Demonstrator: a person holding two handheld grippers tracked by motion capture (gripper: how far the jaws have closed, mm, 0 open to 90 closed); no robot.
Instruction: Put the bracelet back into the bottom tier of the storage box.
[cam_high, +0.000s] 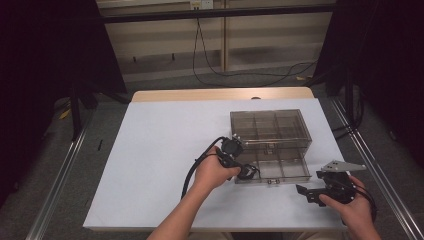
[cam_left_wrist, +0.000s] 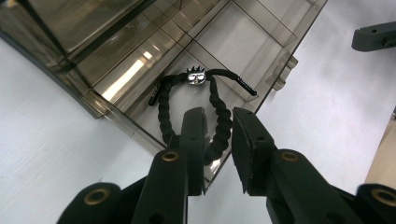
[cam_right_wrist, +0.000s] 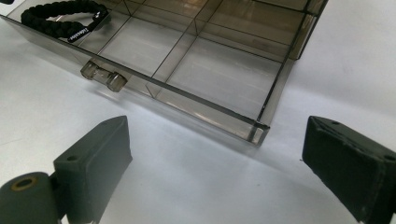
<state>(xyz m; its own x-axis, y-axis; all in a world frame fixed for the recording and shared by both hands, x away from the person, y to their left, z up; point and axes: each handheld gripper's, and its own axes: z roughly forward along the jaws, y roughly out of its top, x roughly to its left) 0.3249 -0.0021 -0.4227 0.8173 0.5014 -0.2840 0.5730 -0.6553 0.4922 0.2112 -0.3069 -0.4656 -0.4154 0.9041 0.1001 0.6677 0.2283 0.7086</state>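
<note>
From above, the left gripper (cam_high: 243, 171) reaches into the pulled-out drawer (cam_high: 290, 170) of a smoky clear plastic box (cam_high: 270, 131) on the white table (cam_high: 160, 150); the right gripper (cam_high: 306, 192) rests just beside the drawer's right corner.

In the left gripper view, its jaws stand partly apart around a braided black bracelet (cam_left_wrist: 219, 121) with a metal charm (cam_left_wrist: 196, 76), lying in the drawer's end compartment; whether they touch it I cannot tell.

In the right gripper view, its jaws gape wide, empty, before the drawer's handle (cam_right_wrist: 103, 76).
</note>
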